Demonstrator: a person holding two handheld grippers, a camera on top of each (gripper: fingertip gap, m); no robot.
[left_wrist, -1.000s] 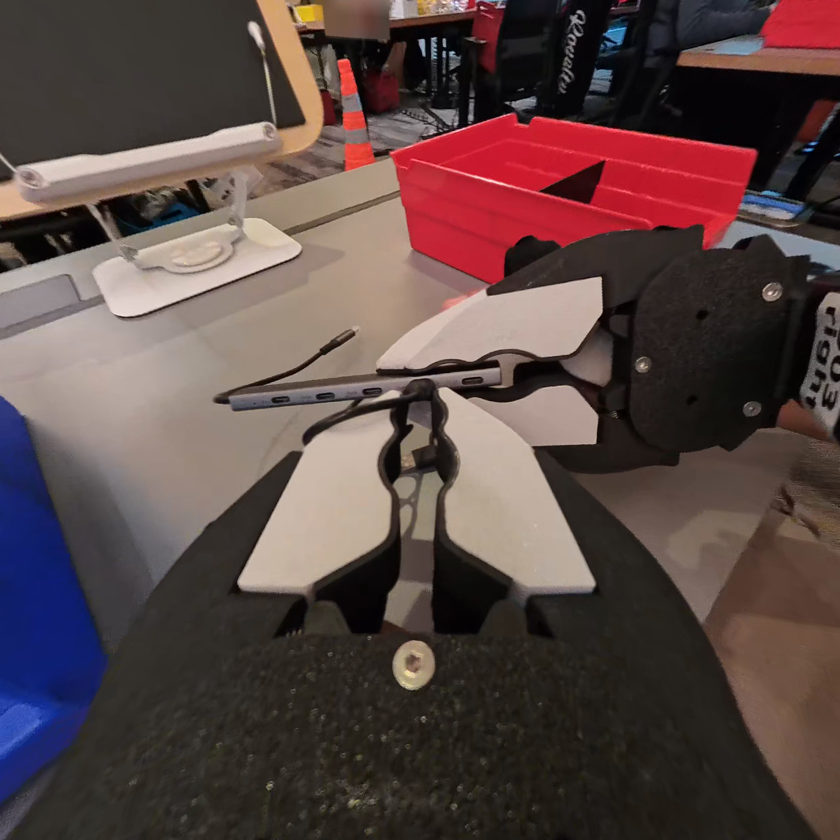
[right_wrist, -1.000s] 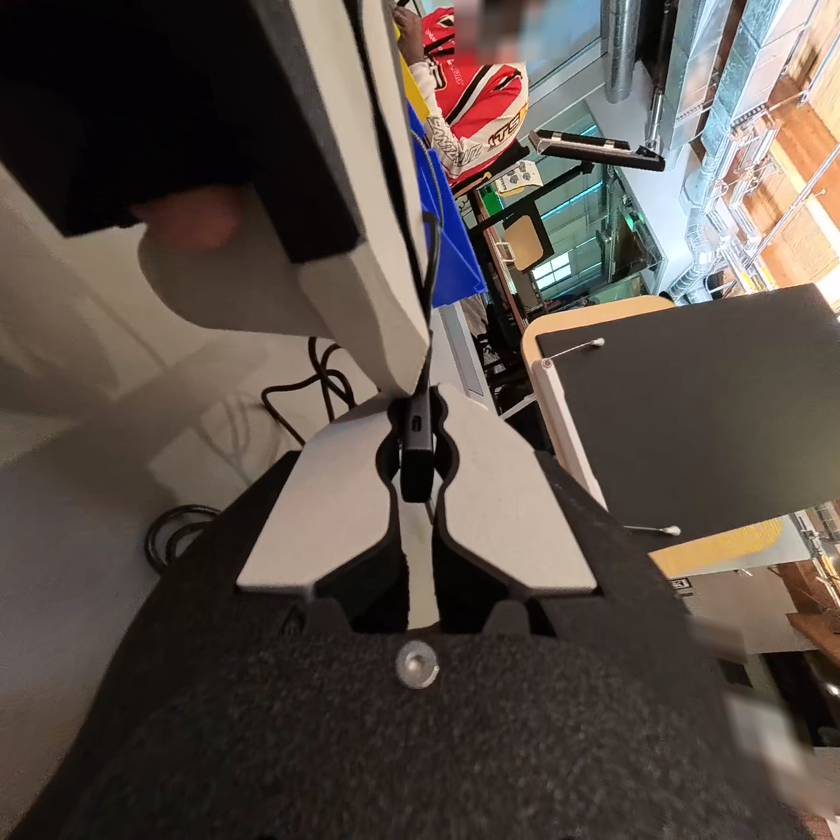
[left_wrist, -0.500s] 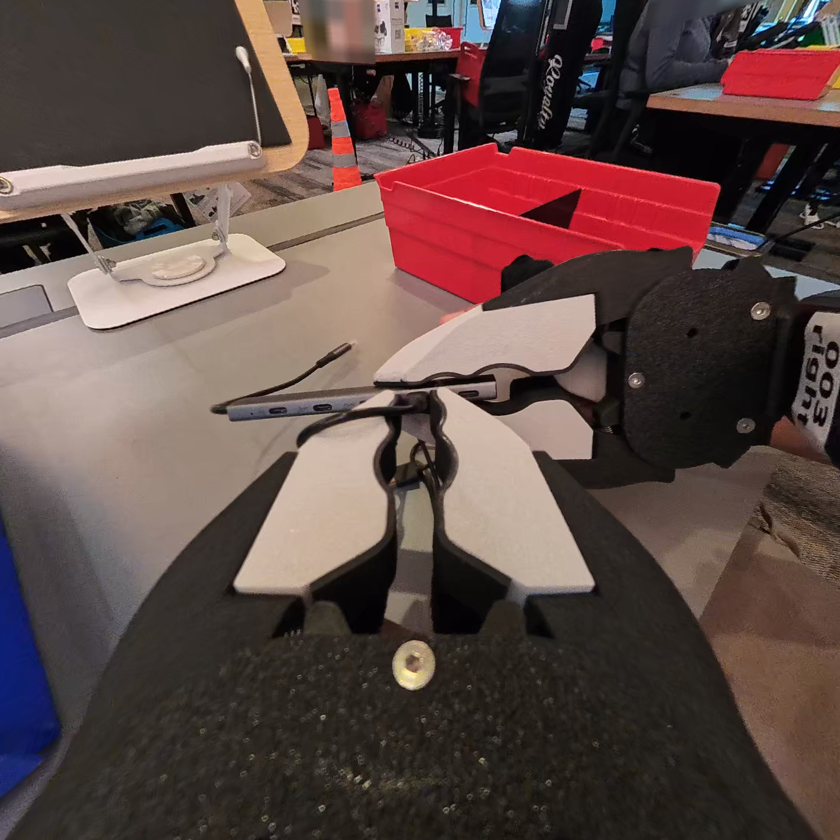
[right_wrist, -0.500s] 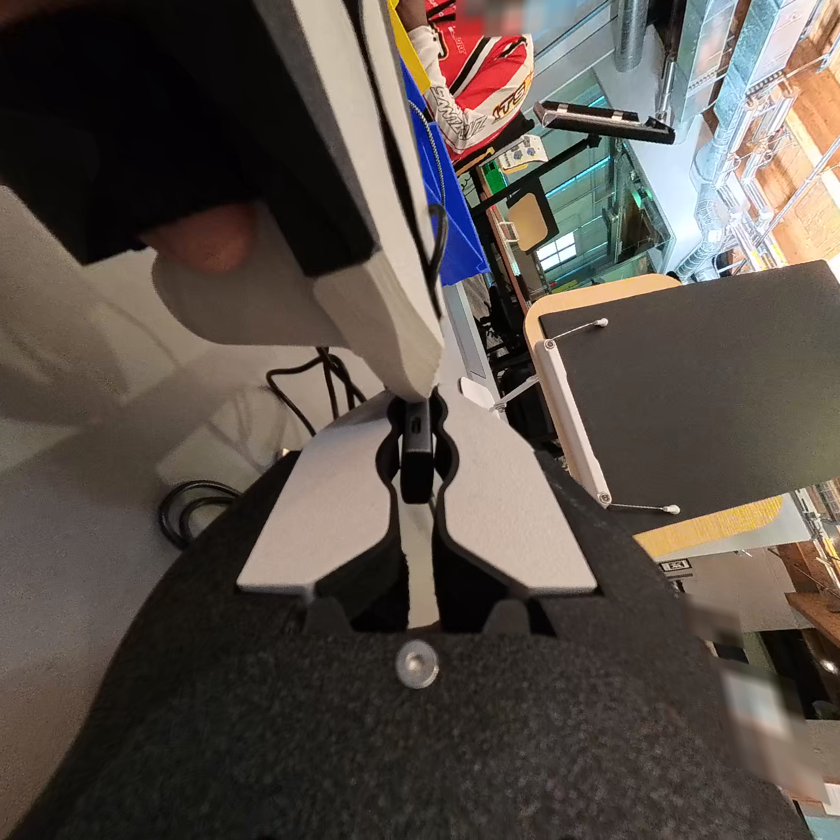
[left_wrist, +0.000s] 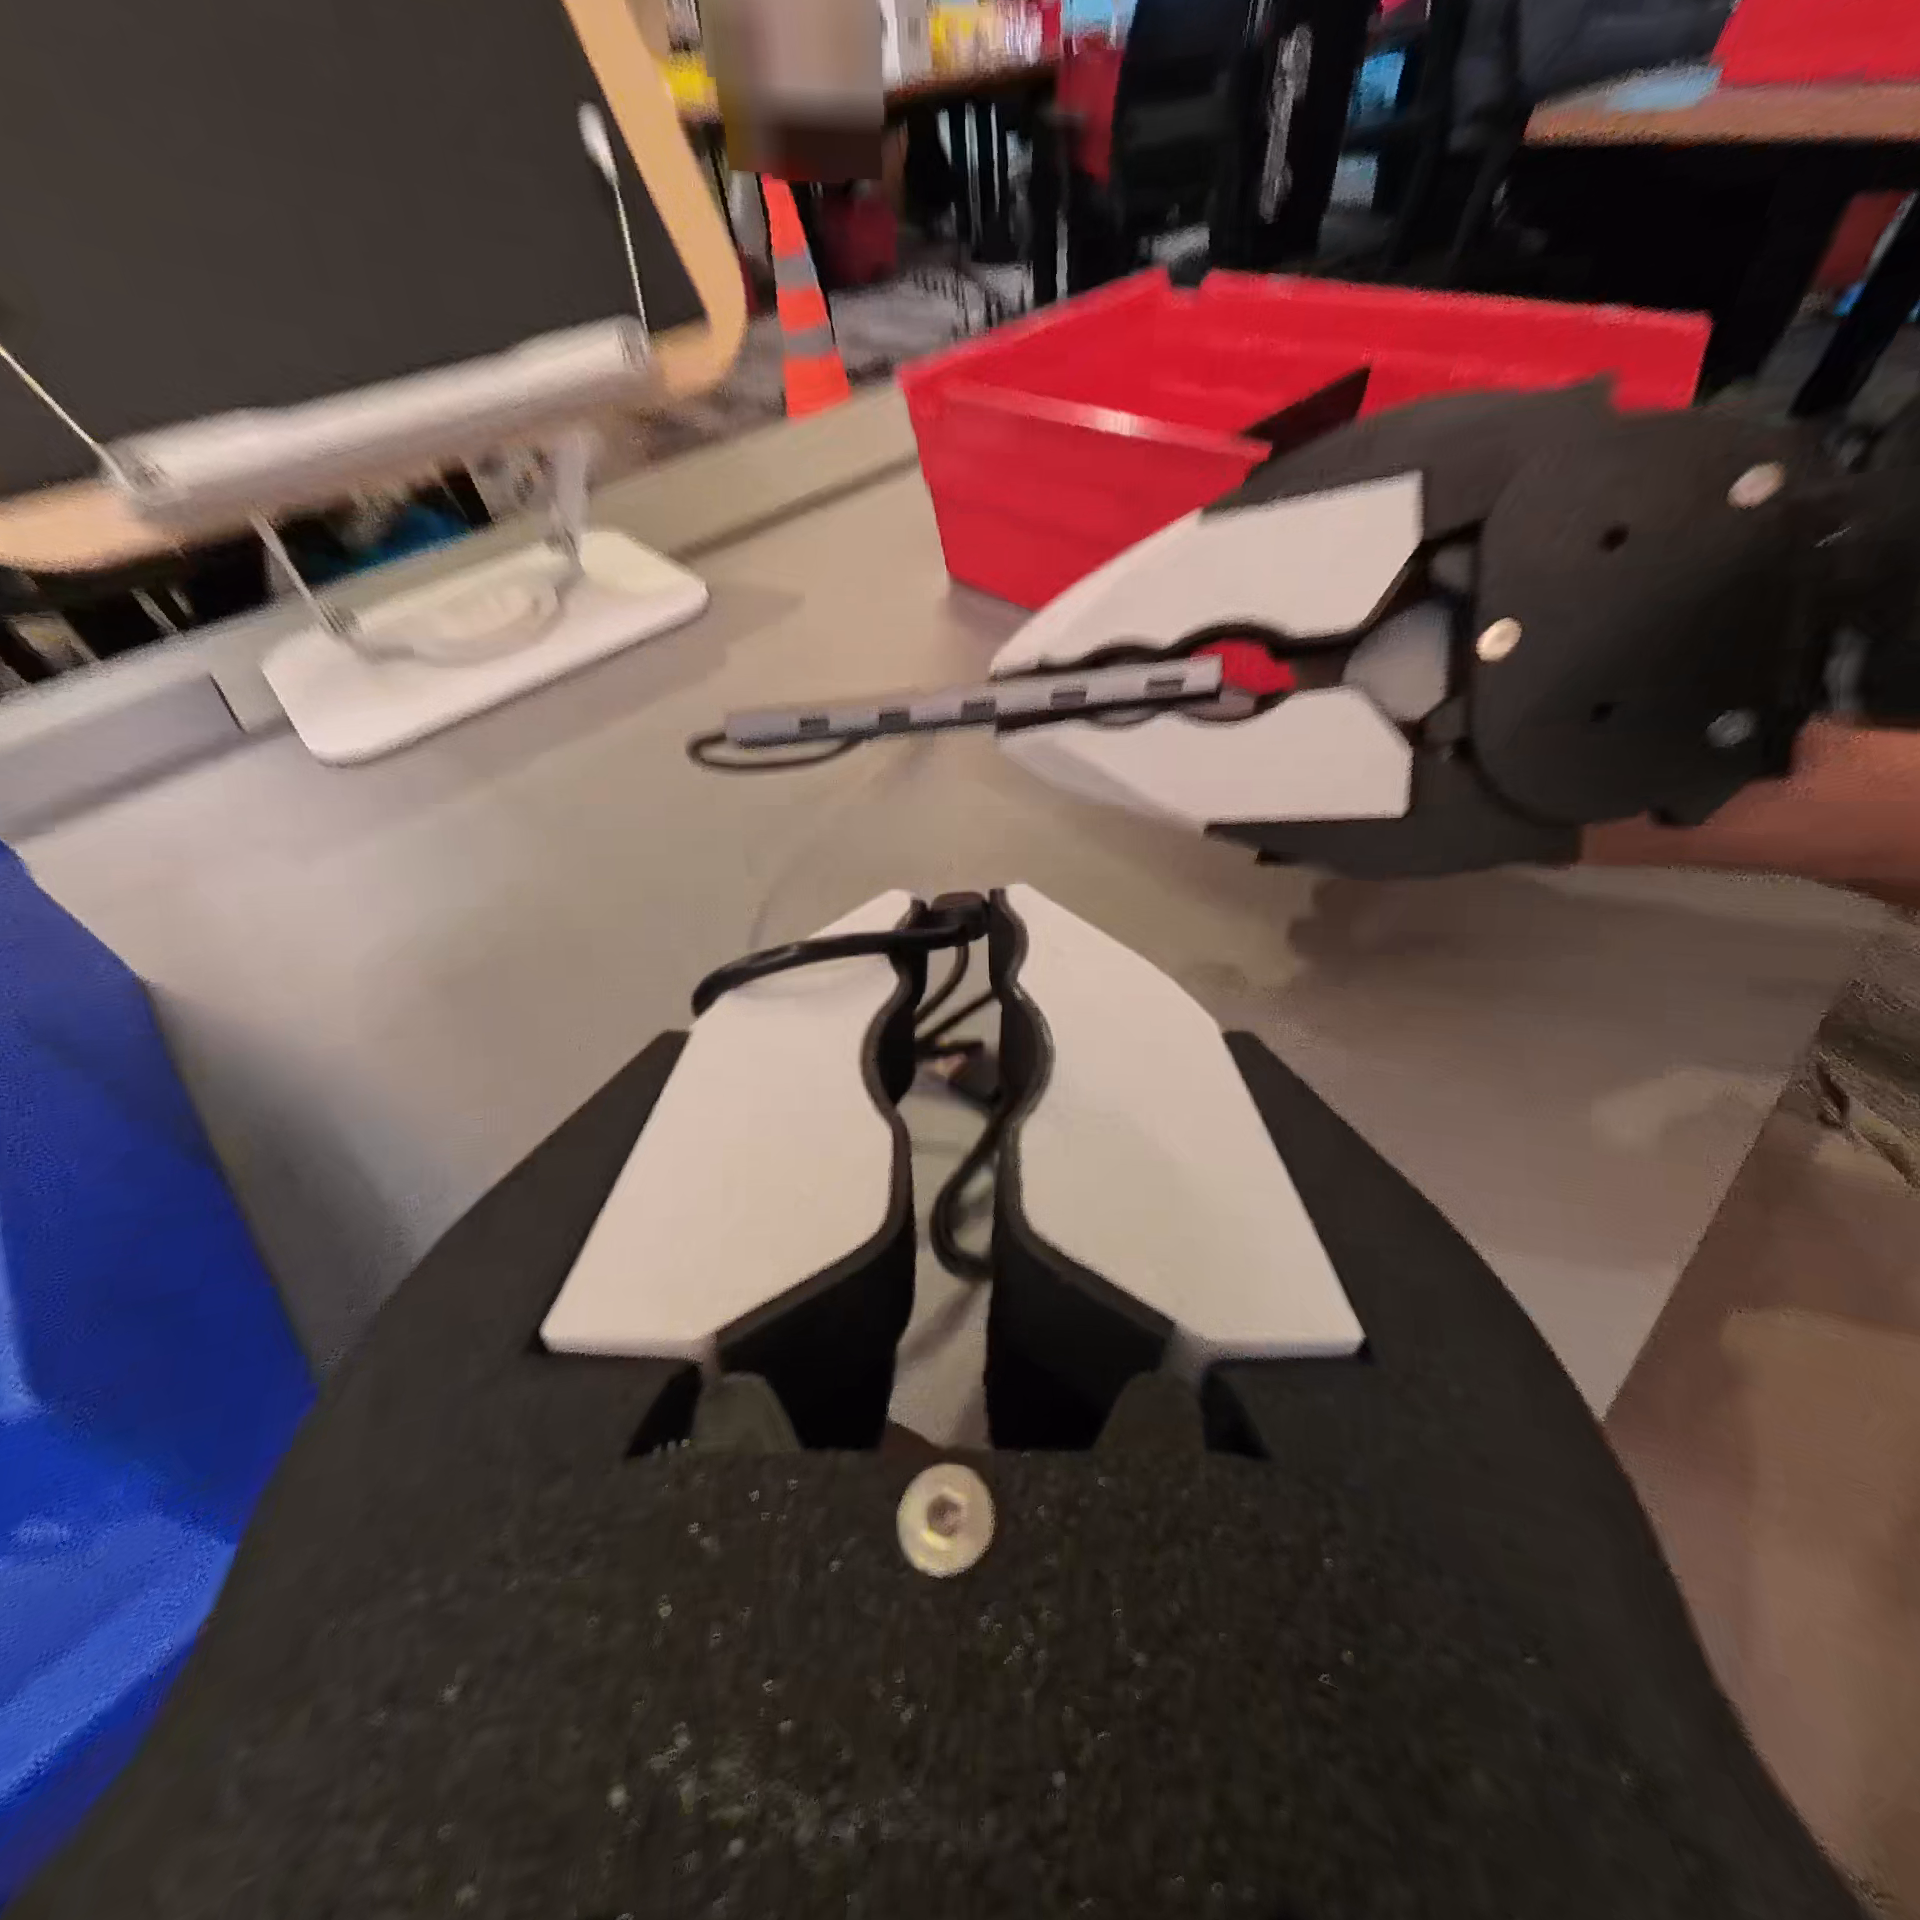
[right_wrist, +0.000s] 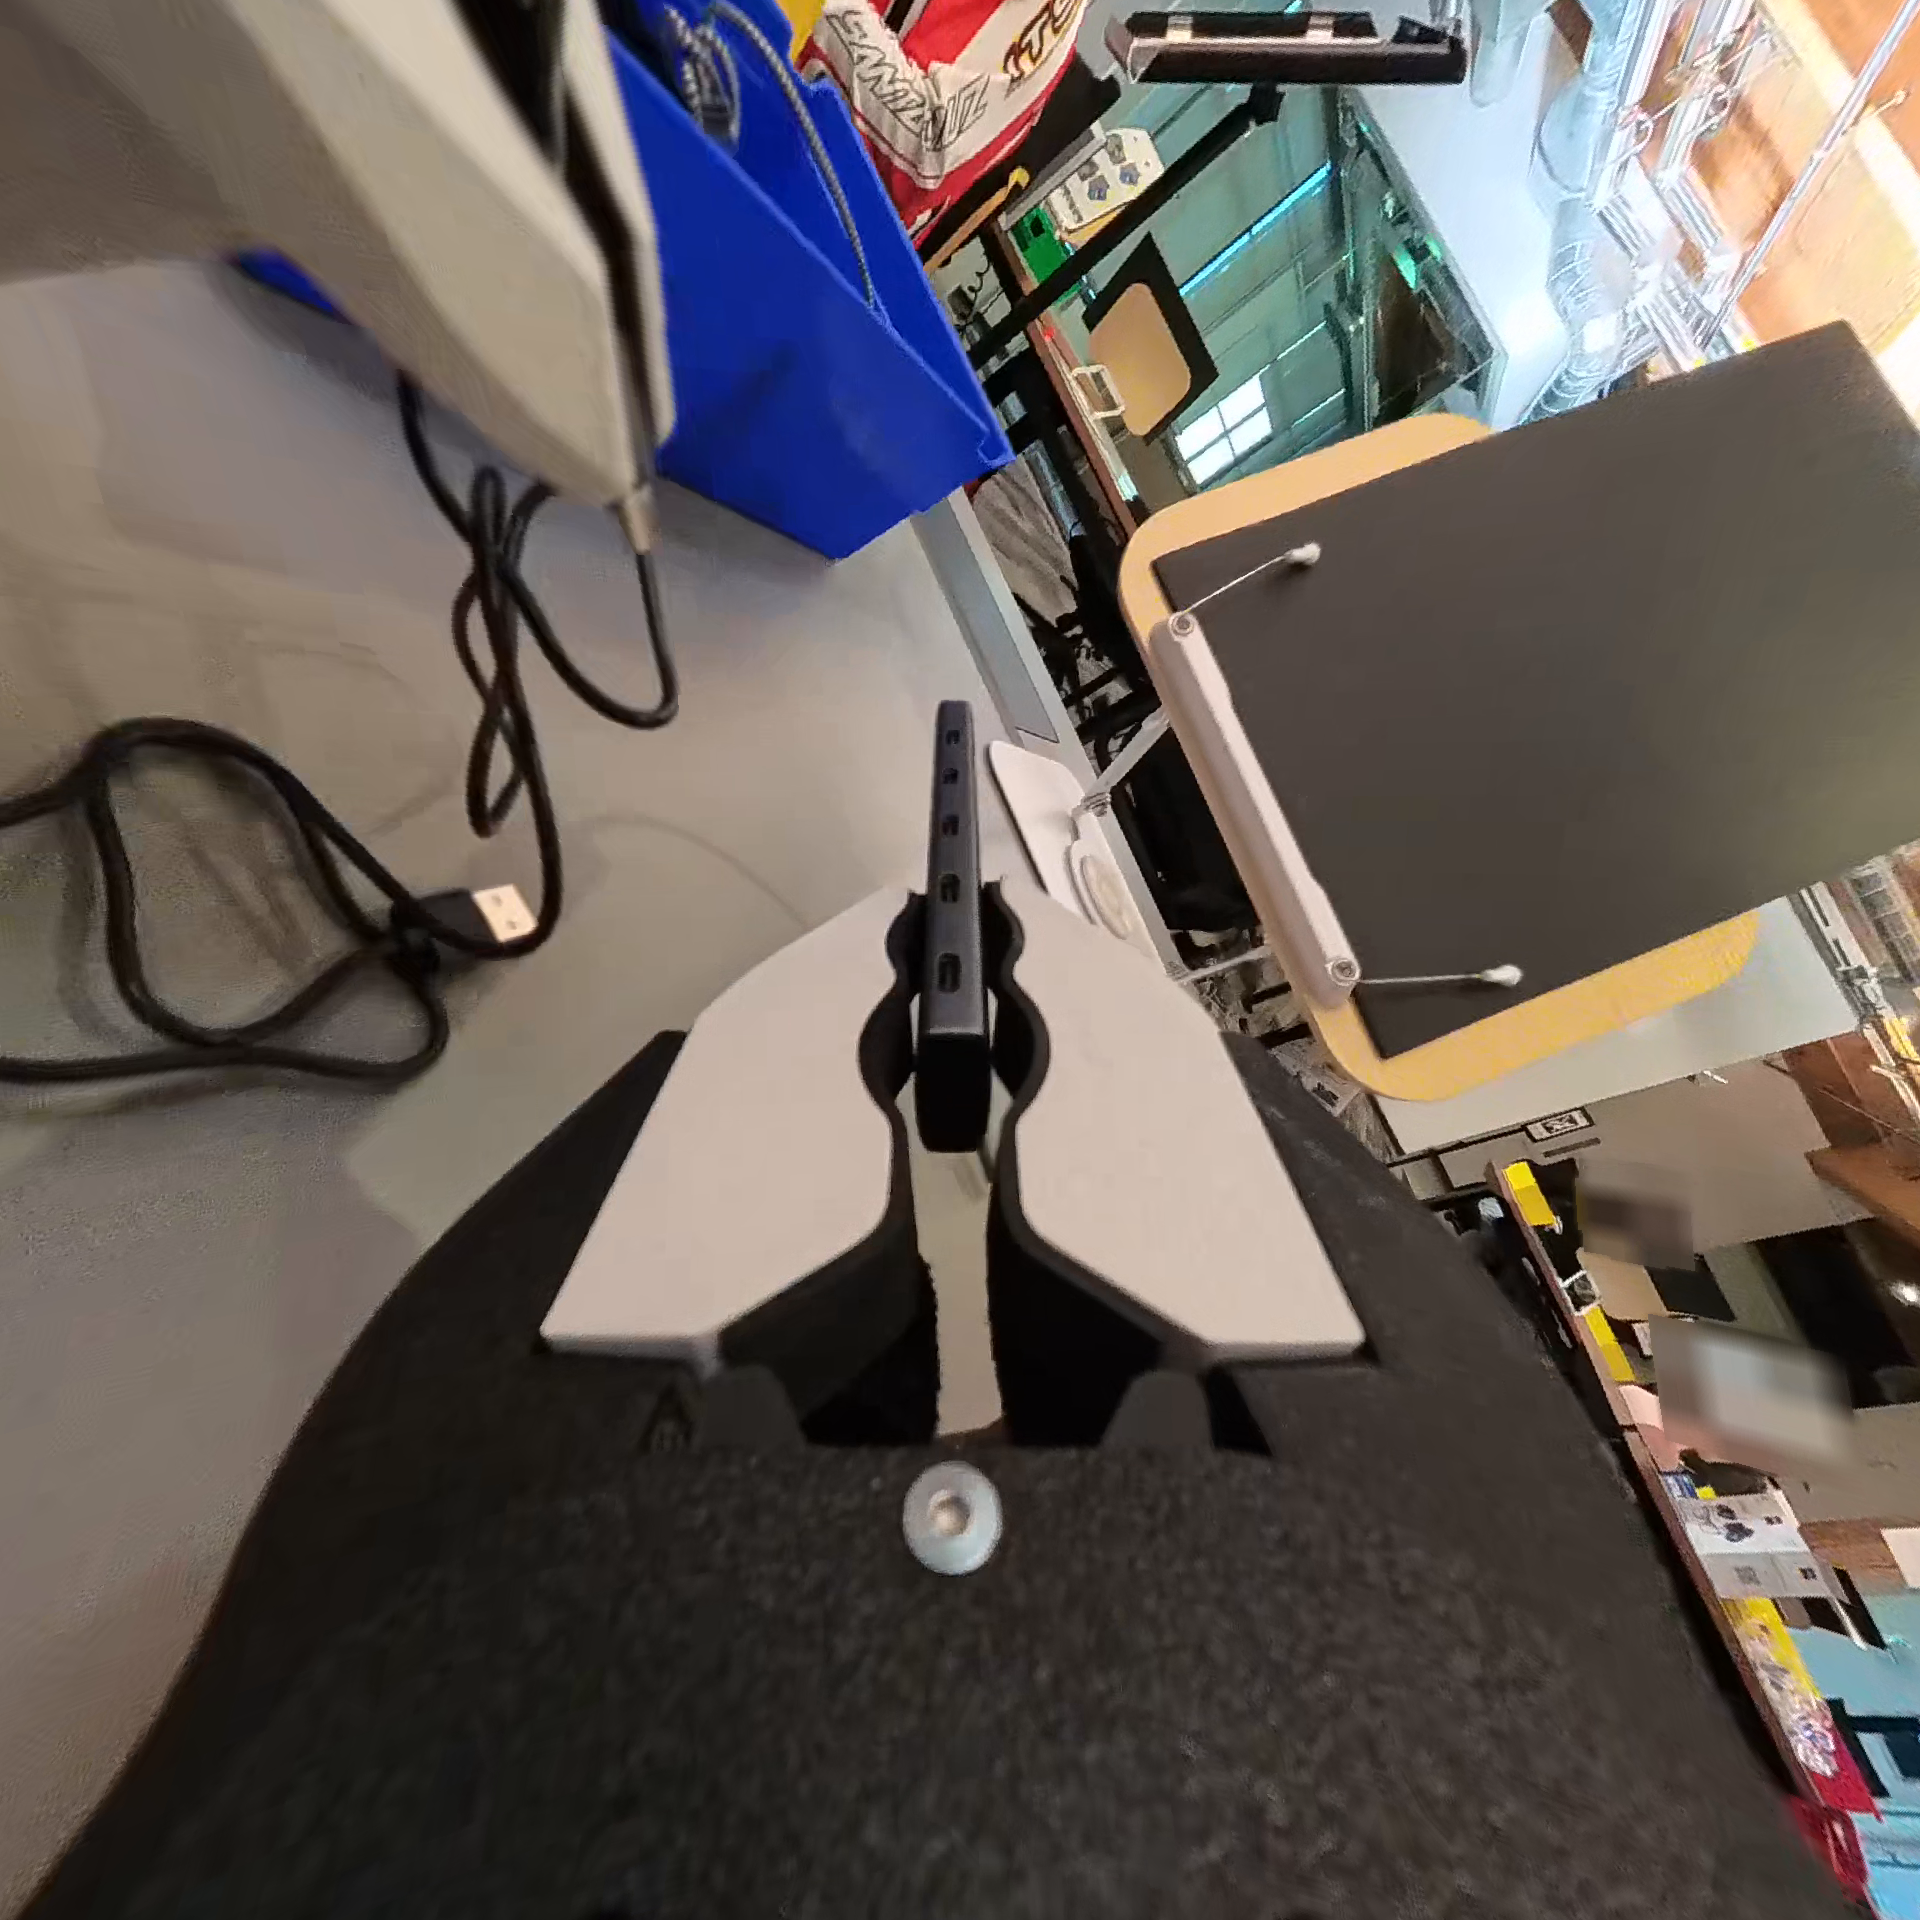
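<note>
Tongs parted | left (left_wrist: 956, 914) grips cable (left_wrist: 790, 956) | right (right_wrist: 951, 914) grips hub (right_wrist: 951, 862) | grey table (left_wrist: 520, 935)

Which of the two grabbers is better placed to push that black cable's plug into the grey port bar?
Probably the left gripper: its fingers are shut on the black cable near the plug. The right gripper only holds the port bar steady, ports facing the left.

- both tongs look the same: left tongs (left_wrist: 961, 904) and right tongs (right_wrist: 954, 914) have a grainy black body
- two pale grey flat fingers (left_wrist: 748, 1174) each, with wavy black-edged inner sides
- one silver hex screw (left_wrist: 943, 1519) sits dead centre
</note>
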